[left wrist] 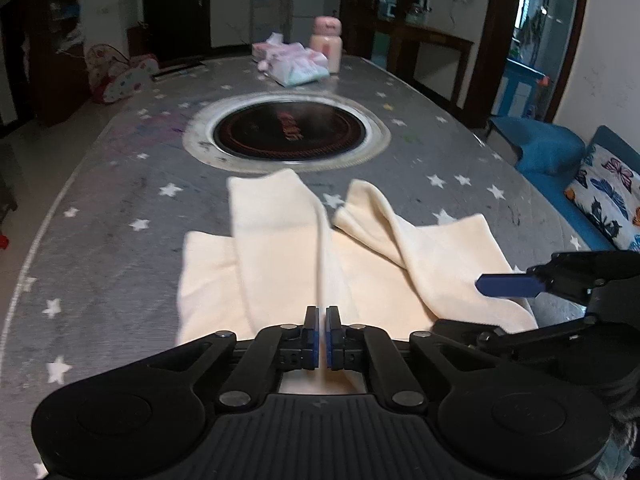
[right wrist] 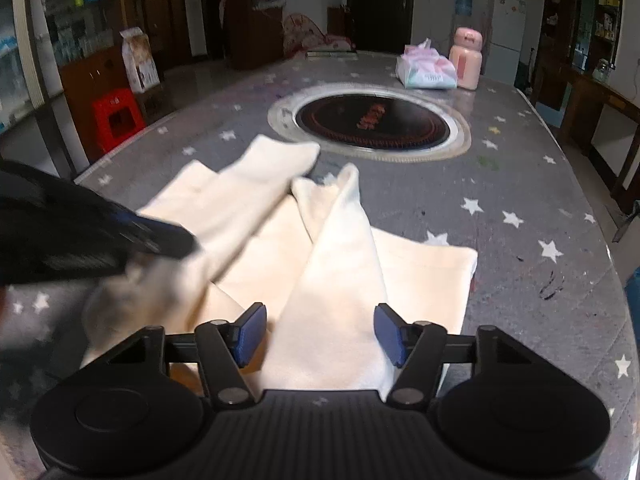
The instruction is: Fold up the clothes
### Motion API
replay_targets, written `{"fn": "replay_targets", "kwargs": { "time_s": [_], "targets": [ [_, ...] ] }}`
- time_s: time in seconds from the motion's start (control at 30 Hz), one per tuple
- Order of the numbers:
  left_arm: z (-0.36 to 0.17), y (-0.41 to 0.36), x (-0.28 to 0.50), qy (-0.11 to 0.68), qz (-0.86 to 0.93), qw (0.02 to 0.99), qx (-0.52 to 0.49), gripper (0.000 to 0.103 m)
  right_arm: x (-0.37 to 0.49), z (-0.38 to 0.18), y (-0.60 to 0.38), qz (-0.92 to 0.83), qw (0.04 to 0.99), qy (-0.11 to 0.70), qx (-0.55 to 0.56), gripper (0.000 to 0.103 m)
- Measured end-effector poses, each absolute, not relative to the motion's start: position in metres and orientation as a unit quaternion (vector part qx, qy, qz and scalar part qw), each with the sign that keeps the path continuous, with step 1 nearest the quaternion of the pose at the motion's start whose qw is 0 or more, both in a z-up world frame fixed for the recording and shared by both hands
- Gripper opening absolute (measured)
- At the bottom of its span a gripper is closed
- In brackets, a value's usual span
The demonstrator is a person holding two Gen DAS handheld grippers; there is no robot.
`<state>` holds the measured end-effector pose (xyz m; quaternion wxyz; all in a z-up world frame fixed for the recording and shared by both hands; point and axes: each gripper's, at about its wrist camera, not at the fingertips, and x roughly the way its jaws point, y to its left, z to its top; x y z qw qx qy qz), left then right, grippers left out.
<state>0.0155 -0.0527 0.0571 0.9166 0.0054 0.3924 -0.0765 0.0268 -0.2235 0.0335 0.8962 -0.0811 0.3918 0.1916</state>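
Observation:
A cream garment [left wrist: 280, 264] lies on the grey star-print table [left wrist: 100, 240], with two long sleeves folded over it toward the far side. My left gripper [left wrist: 322, 332] is shut, pinching a raised fold of the left sleeve [left wrist: 276, 216] at its near end. In the right wrist view the left gripper [right wrist: 176, 240] shows blurred at the left, over bunched cloth. My right gripper [right wrist: 320, 334] stands open, and the right sleeve [right wrist: 336, 248] runs between its blue pads [right wrist: 250, 332] without being pressed. Seen from the left wrist, the right gripper [left wrist: 460, 306] is at the garment's right edge.
A round black hob [left wrist: 288, 132] with a metal rim is set into the table beyond the garment. A tissue pack [left wrist: 296, 64] and a pink jar [left wrist: 328, 42] stand at the far end. A blue sofa [left wrist: 552, 152] sits right of the table, a red stool [right wrist: 118, 118] left.

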Motion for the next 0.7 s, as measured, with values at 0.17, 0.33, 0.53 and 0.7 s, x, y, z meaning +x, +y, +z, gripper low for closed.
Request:
{"fn": "replay_targets", "kwargs": {
  "time_s": [0.17,0.33,0.53,0.7],
  "targets": [
    [0.068,-0.035,0.005,0.381,-0.067,0.922,-0.003,0.002,0.024,0.035,-0.235,0.181,0.900,0.390,-0.070,0.025],
    [0.069,-0.047,0.013,0.387,-0.098,0.917,-0.014,0.009,0.027,0.037,-0.236,0.176,0.901,0.390,-0.070,0.023],
    [0.056,-0.069,0.033,0.411,-0.103,0.905,-0.022,0.054,0.032,0.033,-0.228,0.179,0.901,0.389,-0.076,0.029],
    [0.039,-0.080,0.049,0.437,-0.100,0.894,-0.015,0.060,0.031,0.031,-0.226,0.187,0.900,0.385,-0.085,0.027]
  ]
}}
